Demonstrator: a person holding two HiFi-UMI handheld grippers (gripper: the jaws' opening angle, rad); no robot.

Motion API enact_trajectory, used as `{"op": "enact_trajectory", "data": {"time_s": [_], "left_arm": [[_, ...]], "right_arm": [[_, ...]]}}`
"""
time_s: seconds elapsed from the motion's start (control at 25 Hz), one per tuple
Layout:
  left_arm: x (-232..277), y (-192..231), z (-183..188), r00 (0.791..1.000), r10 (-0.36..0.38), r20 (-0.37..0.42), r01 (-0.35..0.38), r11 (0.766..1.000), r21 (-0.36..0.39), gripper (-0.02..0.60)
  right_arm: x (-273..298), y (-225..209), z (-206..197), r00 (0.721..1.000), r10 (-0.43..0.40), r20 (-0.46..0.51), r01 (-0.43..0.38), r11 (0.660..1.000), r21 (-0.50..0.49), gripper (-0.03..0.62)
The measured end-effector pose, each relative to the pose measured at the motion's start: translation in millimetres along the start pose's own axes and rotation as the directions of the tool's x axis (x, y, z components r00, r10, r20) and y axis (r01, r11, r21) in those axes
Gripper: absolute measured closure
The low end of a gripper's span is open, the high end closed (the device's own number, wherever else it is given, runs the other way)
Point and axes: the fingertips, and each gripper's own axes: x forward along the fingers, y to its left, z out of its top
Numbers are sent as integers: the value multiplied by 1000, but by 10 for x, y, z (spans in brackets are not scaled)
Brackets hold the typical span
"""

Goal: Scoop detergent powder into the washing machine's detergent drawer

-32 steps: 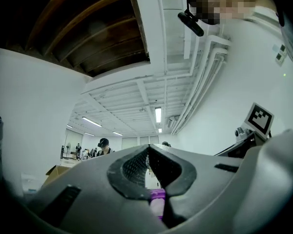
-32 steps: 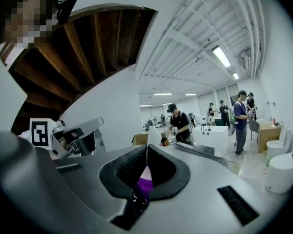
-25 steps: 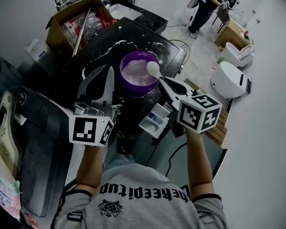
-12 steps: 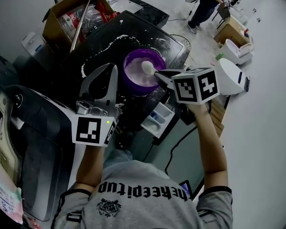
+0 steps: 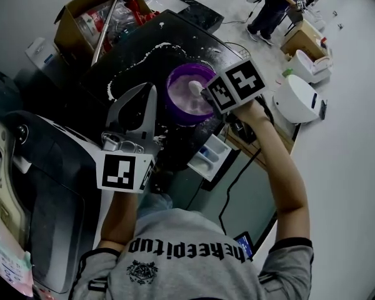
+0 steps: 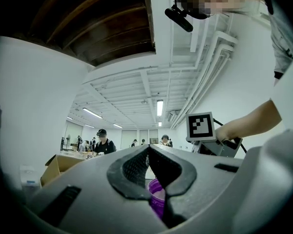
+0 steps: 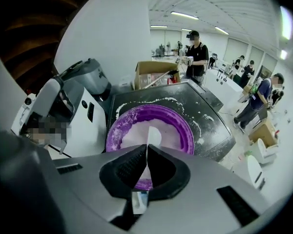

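Note:
A purple bowl (image 5: 186, 99) of white detergent powder stands on the washing machine's black top (image 5: 134, 74). My right gripper (image 5: 206, 93) is shut on the handle of a white spoon (image 5: 195, 87), whose head rests on the powder. In the right gripper view the spoon (image 7: 150, 136) points down into the bowl (image 7: 122, 126) just beyond the jaws (image 7: 145, 155). The detergent drawer (image 5: 210, 156) stands pulled out, below the bowl at the machine's front. My left gripper (image 5: 150, 90) is shut on nothing, just left of the bowl; its view shows a strip of the purple bowl (image 6: 157, 199) behind the jaws.
Spilled powder (image 5: 151, 50) rings the bowl on the black top. An open cardboard box (image 5: 87, 20) sits behind the machine. A dark and white appliance (image 5: 25, 167) stands at the left. A white round unit (image 5: 297, 102) and boxes lie on the floor to the right, with people (image 5: 272, 5) beyond.
My right gripper has swung forward and up over the bowl's right rim, so the spoon now stands steeper with its head in the powder. The left gripper has hardly moved.

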Motion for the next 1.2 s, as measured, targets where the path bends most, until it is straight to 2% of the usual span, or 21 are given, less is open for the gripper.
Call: {"op": "enact_trajectory", "data": {"time_s": [0.24, 0.4, 0.6, 0.92, 1.2], "left_arm": [[25, 3, -12, 1000, -6, 3, 6, 1000, 19, 578], [29, 26, -52, 1000, -9, -3, 9, 1000, 9, 578], [30, 88, -82, 1000, -5, -8, 5, 1000, 1, 578], [47, 148, -104, 1000, -2, -12, 2, 1000, -2, 578], [75, 154, -104, 1000, -8, -14, 8, 1000, -2, 578]], "right_arm": [[216, -107, -10, 991, -28, -133, 26, 1000, -16, 589], [302, -92, 15, 984, -21, -176, 17, 1000, -20, 589], [398, -4, 50, 980, 22, -196, -23, 1000, -4, 589], [490, 179, 66, 970, 145, -196, -134, 989, 64, 589], [446, 197, 74, 961, 241, -136, -219, 963, 160, 589]]}}
